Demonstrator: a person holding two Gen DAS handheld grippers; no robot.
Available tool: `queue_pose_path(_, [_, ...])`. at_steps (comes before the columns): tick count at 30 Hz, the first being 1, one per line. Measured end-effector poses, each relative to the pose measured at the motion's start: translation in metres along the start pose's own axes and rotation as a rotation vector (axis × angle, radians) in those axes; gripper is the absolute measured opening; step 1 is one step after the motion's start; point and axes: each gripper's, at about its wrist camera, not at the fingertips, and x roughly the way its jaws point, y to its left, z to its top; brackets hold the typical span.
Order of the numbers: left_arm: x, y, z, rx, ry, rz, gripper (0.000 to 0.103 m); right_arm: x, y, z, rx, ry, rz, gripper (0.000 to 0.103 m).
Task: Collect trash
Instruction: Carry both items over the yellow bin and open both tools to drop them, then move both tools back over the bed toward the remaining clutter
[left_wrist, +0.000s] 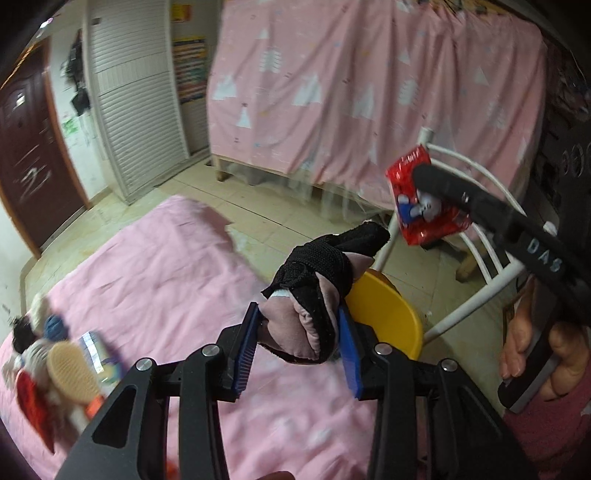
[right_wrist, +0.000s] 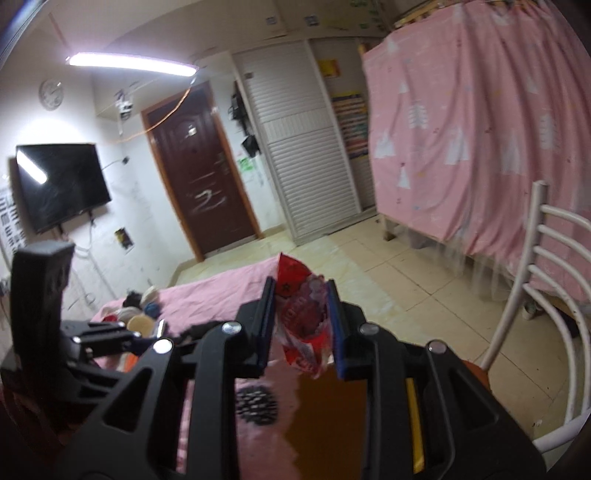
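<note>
Two grippers are loaded: left gripper (left_wrist: 297, 345) clamps a black-and-pink glove (left_wrist: 317, 295), right gripper (right_wrist: 301, 325) pinches a red wrapper (right_wrist: 304, 321). The yellow bin (left_wrist: 388, 317), probably the target, lies just beyond the left load, nearer that hand.

Your left gripper (left_wrist: 299, 347), matt black plastic with ribbed blue pads, holds a soft black-and-pink cloth glove (left_wrist: 314, 295). Your right gripper (right_wrist: 301, 325) pinches a glossy, crinkled red foil wrapper (right_wrist: 304, 321). Below lie a matt pink cloth sheet (left_wrist: 166, 266), a smooth yellow plastic bin (left_wrist: 388, 314) and a white-painted metal chair (right_wrist: 532, 266).
</note>
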Motion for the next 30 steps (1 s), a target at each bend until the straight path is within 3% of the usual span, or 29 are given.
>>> queue_pose_path(3, [0.015,-0.019,0.006,0.022,0.021,-0.022,0.033,0.000,-0.014,-0.002,0.023,0.004,-0.020,0.025])
queue_pose_path(6, [0.029,-0.030,0.010,0.024,0.050,-0.049,0.063,0.001,-0.020,-0.005,0.031,0.011,-0.024,0.025])
queue_pose_path(8, [0.029,-0.033,0.008,0.026,0.049,-0.059,0.069,0.004,-0.022,-0.006,0.035,0.017,-0.026,0.025])
queue_pose_path(16, [0.012,-0.013,0.000,-0.036,0.029,-0.030,0.071,0.014,-0.020,-0.012,0.036,0.049,-0.024,0.029])
queue_pose_path(20, [-0.005,0.004,-0.004,-0.081,0.003,-0.009,0.072,0.019,-0.016,-0.014,0.034,0.063,-0.043,0.048])
queue_pose_path(24, [-0.027,0.024,-0.010,-0.119,-0.036,0.032,0.075,0.023,-0.009,-0.015,0.030,0.074,-0.052,0.057])
queue_pose_path(30, [-0.055,0.058,-0.018,-0.187,-0.076,0.077,0.077,0.031,0.014,-0.014,0.000,0.086,-0.029,0.060])
